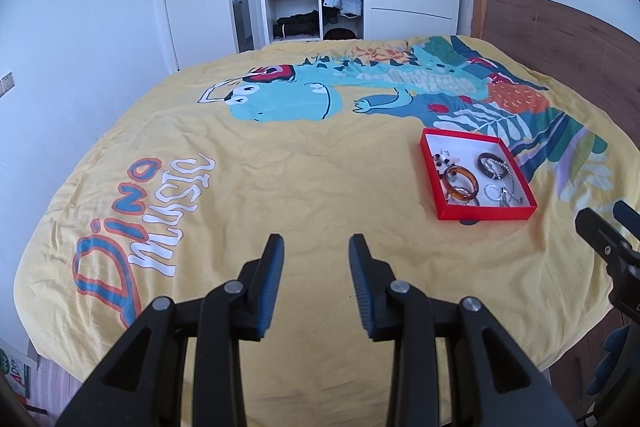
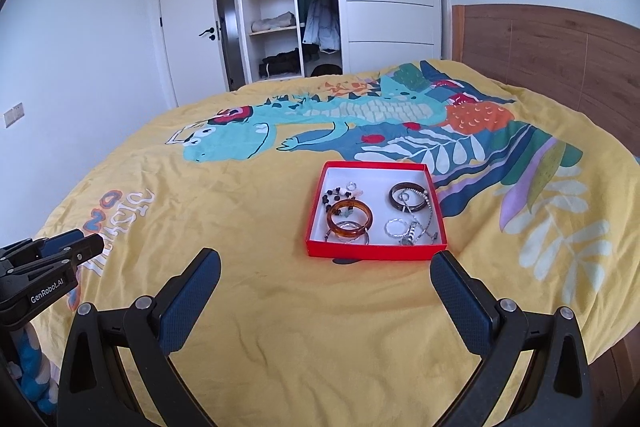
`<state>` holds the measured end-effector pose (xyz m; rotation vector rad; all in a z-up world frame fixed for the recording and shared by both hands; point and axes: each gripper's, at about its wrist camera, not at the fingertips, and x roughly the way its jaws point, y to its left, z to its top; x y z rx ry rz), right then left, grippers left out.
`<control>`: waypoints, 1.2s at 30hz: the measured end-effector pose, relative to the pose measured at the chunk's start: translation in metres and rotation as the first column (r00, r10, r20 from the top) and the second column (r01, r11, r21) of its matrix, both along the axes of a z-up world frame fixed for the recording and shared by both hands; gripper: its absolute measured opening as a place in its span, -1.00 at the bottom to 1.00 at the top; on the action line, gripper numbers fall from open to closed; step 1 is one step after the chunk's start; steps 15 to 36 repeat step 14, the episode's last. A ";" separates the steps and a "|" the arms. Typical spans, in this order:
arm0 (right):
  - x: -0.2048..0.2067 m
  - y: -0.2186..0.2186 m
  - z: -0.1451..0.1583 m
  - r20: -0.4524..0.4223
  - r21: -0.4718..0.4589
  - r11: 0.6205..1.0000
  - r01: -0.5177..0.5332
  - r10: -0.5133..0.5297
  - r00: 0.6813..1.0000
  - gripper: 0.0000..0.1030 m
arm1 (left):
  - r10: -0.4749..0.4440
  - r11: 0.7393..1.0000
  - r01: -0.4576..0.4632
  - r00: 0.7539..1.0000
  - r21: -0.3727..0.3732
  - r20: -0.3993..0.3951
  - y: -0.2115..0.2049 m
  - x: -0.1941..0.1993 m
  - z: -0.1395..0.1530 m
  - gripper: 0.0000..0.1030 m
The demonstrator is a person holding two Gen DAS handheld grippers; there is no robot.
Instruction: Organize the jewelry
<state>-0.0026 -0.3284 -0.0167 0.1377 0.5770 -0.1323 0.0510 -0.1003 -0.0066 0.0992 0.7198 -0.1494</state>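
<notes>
Your left gripper (image 1: 316, 247), black with blue ribbed pads, is hovering over the yellow dinosaur-print bedspread (image 1: 300, 187), its jaws standing apart with nothing between them. You are holding your right gripper (image 2: 326, 263) over the same cover, its jaws spread wider still and also gripping nothing; its tips are sitting just short of the shallow red cardboard box with a white inside (image 2: 436, 203). That box is lying flat on the bedspread, close beside the printed leaves, and it is holding all the jewelry you can see. An amber translucent bangle (image 2: 350, 219) is leaning over a thinner clear ring near the box's near-left corner, with a string of small dark and pale beads (image 2: 336, 195) behind it. A dark brown bangle (image 2: 408, 197) is sitting at the far right, and a tangle of silver chains and rings (image 2: 412, 227) is crossing it toward the near-right corner. Neither gripper is touching the box.
</notes>
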 end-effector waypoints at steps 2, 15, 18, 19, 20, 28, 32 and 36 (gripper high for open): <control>-0.003 0.002 0.003 0.005 -0.002 1.000 0.000 0.000 1.000 0.99 | 0.001 1.000 -0.001 1.000 -0.001 0.006 0.003 -0.004 0.003 -0.38; -0.022 0.014 0.021 0.031 -0.010 1.000 -0.011 0.011 0.999 0.99 | 0.009 1.000 -0.009 0.999 -0.008 0.031 0.016 -0.023 0.017 -0.38; -0.022 0.014 0.021 0.031 -0.010 1.000 -0.011 0.011 0.999 0.99 | 0.009 1.000 -0.009 0.999 -0.008 0.031 0.016 -0.023 0.017 -0.38; -0.022 0.014 0.021 0.031 -0.010 1.000 -0.011 0.011 0.999 0.99 | 0.009 1.000 -0.009 0.999 -0.008 0.031 0.016 -0.023 0.017 -0.38; -0.022 0.014 0.021 0.031 -0.010 1.000 -0.011 0.011 0.999 0.99 | 0.009 1.000 -0.009 0.999 -0.008 0.031 0.016 -0.023 0.017 -0.38; -0.022 0.014 0.021 0.031 -0.010 1.000 -0.011 0.011 0.999 0.99 | 0.009 1.000 -0.009 0.999 -0.008 0.031 0.016 -0.023 0.017 -0.38; -0.022 0.014 0.021 0.031 -0.010 1.000 -0.011 0.011 0.999 0.99 | 0.009 1.000 -0.009 0.999 -0.008 0.031 0.016 -0.023 0.017 -0.38; -0.022 0.014 0.021 0.031 -0.010 1.000 -0.011 0.011 0.999 0.99 | 0.009 1.000 -0.009 0.999 -0.008 0.031 0.016 -0.023 0.017 -0.38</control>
